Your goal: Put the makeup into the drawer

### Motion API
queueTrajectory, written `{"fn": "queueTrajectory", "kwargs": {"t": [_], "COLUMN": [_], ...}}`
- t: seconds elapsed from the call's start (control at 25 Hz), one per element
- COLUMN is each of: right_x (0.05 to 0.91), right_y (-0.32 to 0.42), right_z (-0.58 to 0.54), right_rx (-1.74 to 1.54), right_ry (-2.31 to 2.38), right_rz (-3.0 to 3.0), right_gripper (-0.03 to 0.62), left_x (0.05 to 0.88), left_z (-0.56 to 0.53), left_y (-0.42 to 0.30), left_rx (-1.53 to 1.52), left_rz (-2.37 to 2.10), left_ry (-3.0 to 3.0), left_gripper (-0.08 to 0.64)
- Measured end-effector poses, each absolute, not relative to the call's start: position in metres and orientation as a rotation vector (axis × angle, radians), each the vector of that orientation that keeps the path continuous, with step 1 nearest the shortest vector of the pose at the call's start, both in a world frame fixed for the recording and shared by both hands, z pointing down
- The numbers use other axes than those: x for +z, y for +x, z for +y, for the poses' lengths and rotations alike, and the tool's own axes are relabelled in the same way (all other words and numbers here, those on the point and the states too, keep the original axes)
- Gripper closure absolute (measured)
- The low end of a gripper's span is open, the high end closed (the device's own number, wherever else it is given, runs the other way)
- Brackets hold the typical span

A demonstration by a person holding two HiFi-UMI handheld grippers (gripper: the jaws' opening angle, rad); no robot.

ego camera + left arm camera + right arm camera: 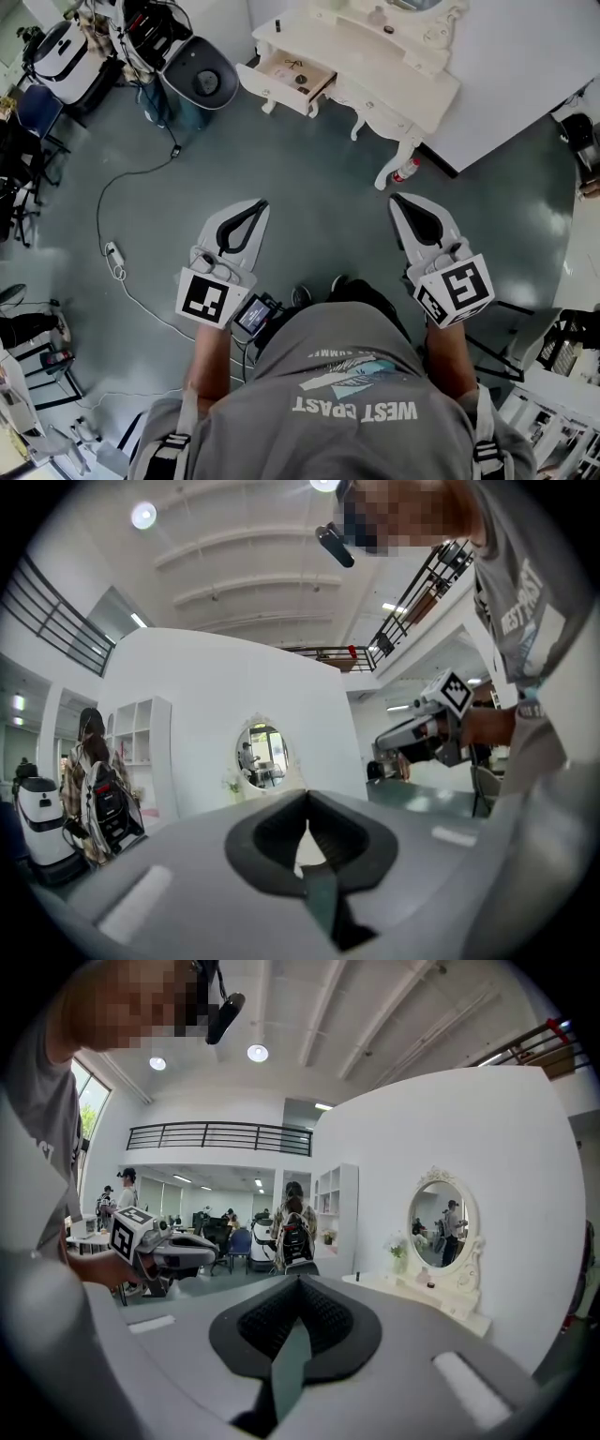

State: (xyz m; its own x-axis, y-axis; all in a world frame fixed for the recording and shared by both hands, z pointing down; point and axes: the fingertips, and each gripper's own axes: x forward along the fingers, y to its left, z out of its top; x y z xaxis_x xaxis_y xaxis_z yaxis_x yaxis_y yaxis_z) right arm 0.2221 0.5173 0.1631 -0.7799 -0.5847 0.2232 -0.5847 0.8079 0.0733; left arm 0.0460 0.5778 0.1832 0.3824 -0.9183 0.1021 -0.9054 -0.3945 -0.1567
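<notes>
The white dressing table stands across the grey floor at the top of the head view, with its left drawer pulled open and small items inside. Small makeup items sit on its top. My left gripper and right gripper are held level at waist height, well short of the table. Both are shut with nothing between the jaws. In the right gripper view the table and its oval mirror lie ahead to the right, and the left gripper shows at left.
A plastic bottle lies on the floor by a table leg. A round dark bin stands left of the drawer. A power strip and its cable trail across the floor at left. A person with a backpack stands beyond.
</notes>
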Motion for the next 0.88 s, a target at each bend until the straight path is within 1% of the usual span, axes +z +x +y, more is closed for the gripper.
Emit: {"fn": "queueTrajectory", "kwargs": {"t": [0.52, 0.88], "right_x": [0.175, 0.191], "right_y": [0.203, 0.194], "right_z": [0.425, 0.299], "right_rx": [0.049, 0.074], "right_ry": [0.867, 0.764], "right_rz": [-2.793, -2.825], "right_gripper": [0.591, 0.591], "left_x": [0.194, 0.203], "left_z": [0.514, 0.400], "left_y": [0.023, 0.026], "left_rx": [-0.347, -0.407], "left_rz": [1.789, 1.863], "left_ry": [-2.519, -2.466], "left_gripper": [0.558, 0.558]}}
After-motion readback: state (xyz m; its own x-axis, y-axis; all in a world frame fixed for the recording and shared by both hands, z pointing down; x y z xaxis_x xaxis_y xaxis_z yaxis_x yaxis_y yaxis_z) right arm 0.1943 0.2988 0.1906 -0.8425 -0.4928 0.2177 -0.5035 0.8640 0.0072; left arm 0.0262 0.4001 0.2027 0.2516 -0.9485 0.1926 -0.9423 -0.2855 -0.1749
